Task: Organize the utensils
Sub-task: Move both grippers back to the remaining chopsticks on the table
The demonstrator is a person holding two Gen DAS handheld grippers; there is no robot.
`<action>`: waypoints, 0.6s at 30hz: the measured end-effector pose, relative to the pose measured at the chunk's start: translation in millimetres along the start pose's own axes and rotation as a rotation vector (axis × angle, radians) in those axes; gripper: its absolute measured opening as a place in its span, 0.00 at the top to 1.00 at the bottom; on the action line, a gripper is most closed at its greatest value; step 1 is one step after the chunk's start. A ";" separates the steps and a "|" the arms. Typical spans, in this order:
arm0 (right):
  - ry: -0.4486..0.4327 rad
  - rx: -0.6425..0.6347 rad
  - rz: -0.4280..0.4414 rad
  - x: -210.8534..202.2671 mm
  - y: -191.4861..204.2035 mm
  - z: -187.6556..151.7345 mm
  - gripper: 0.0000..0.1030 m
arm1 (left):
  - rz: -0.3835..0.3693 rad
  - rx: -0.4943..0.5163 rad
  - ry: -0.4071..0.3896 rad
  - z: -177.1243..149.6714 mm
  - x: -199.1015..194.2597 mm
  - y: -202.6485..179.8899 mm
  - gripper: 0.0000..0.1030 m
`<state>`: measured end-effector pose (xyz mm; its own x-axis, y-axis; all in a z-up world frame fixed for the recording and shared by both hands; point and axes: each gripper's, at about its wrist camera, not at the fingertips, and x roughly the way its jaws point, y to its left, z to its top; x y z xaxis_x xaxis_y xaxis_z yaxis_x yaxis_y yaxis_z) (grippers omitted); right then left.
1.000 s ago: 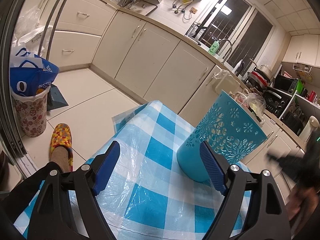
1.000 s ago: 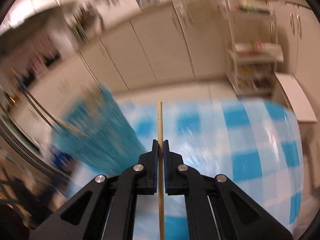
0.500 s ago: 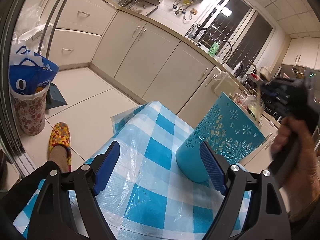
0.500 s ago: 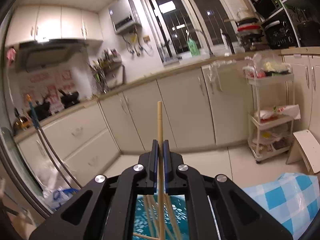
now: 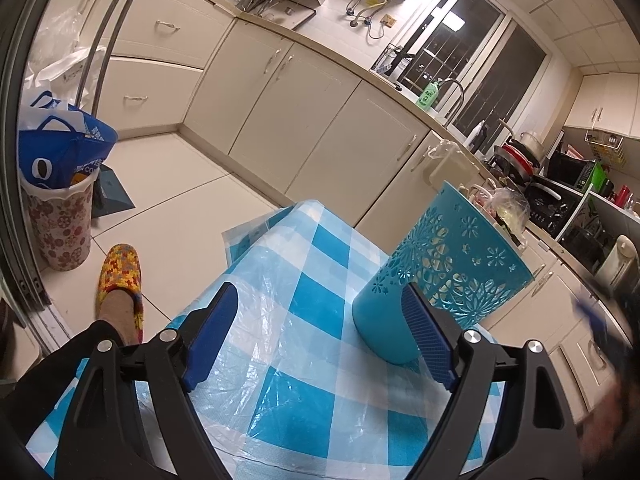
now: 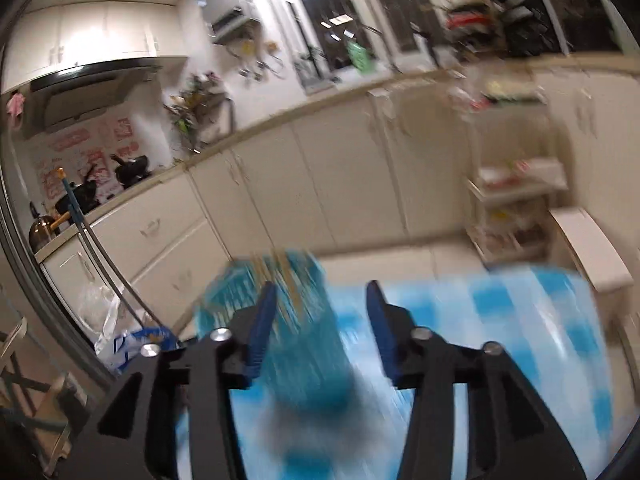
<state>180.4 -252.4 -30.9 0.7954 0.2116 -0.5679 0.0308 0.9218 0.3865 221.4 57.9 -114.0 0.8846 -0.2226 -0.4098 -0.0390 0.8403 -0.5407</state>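
A teal perforated utensil holder (image 5: 448, 280) stands on the blue-and-white checked tablecloth (image 5: 312, 280). My left gripper (image 5: 320, 308) is open and empty, and its right finger overlaps the holder's base in the left wrist view. The right wrist view is motion-blurred. In it my right gripper (image 6: 320, 292) has its jaws opening with nothing between them. The holder (image 6: 296, 332) sits just beyond its left finger, with several wooden chopsticks (image 6: 286, 276) sticking out of the top. The right gripper and its hand show only as a dark blur at the right edge of the left wrist view.
A floral bin with a blue bag (image 5: 60, 200) stands on the floor at left, near a foot in a patterned slipper (image 5: 120, 280). Cream cabinets (image 5: 312, 120) run behind the table. A white rack (image 6: 516, 208) and a white stool (image 6: 588, 248) stand at the right.
The right gripper held one chopstick upright over the holder. Its jaws have now opened, the chopstick is gone from them, and the gripper has swung away. The left gripper has not moved.
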 end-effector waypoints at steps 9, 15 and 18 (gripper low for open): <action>0.409 0.141 -0.144 -45.5 -64.0 -133.9 0.53 | -0.143 0.284 0.228 -16.9 4.9 -60.3 0.17; 0.395 0.107 -0.217 -31.7 -67.8 -134.7 0.53 | -0.287 0.700 0.454 -72.1 -13.3 -135.6 0.17; 0.390 0.050 -0.233 -29.1 -67.4 -134.4 0.53 | -0.284 0.852 0.509 -101.5 -12.3 -159.6 0.17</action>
<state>73.8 -277.0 -138.0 0.4770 0.1156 -0.8713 0.2192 0.9443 0.2453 169.6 -123.6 -97.2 0.5004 -0.4837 -0.7181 0.6582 0.7514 -0.0474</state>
